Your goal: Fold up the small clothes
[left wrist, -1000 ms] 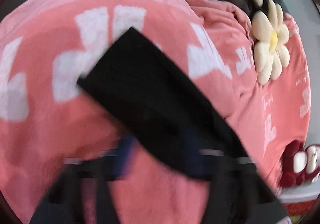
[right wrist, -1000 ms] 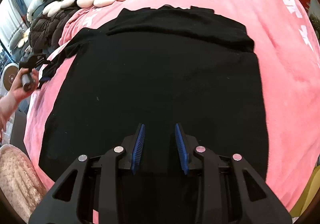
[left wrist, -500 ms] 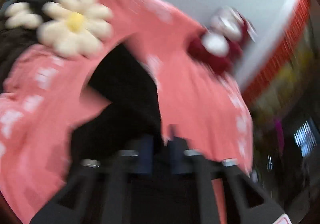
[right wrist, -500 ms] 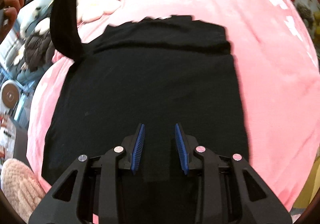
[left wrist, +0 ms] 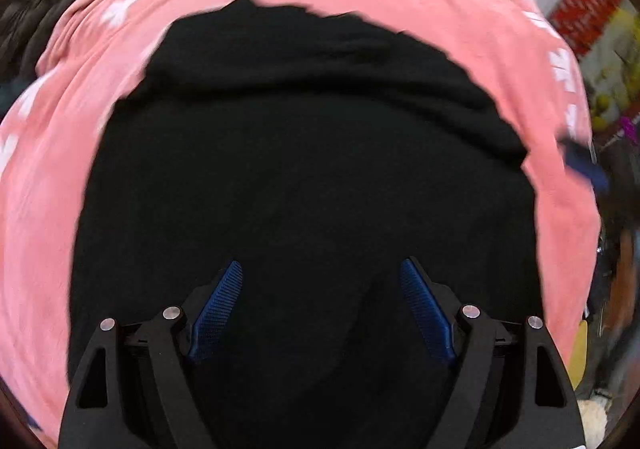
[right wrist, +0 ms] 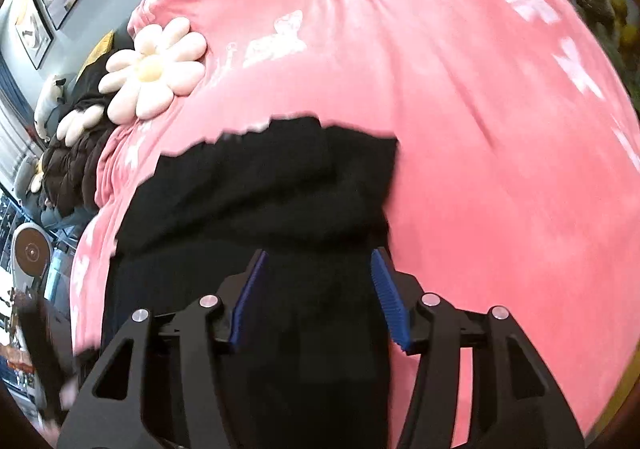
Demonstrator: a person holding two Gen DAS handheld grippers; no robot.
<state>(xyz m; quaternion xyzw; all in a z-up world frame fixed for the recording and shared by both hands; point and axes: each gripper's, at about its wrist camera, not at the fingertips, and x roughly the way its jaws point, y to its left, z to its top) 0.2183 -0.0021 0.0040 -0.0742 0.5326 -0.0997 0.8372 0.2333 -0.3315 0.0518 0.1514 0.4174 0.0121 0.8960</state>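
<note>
On blanket (left wrist: 48,185) | garment (left wrist: 304,153) sleeve folded in, more folds left | left gripper (left wrist: 320,309), right gripper (right wrist: 316,297) jaws just opening, gripping nothing

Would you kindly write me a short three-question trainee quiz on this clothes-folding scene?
1. True or false: the left hand-held gripper is clamped on the black garment.
2. Which cushion lies beyond the garment on the pink blanket? A) a star B) a daisy flower cushion C) a heart
3. Fill in: the right hand-held gripper hovers with its blue pads ____.

Key: 1 false, its jaws have just been opening and stand wide, with nothing pinched between them; 2 B; 3 apart, its jaws also just opening, gripping nothing.
</note>
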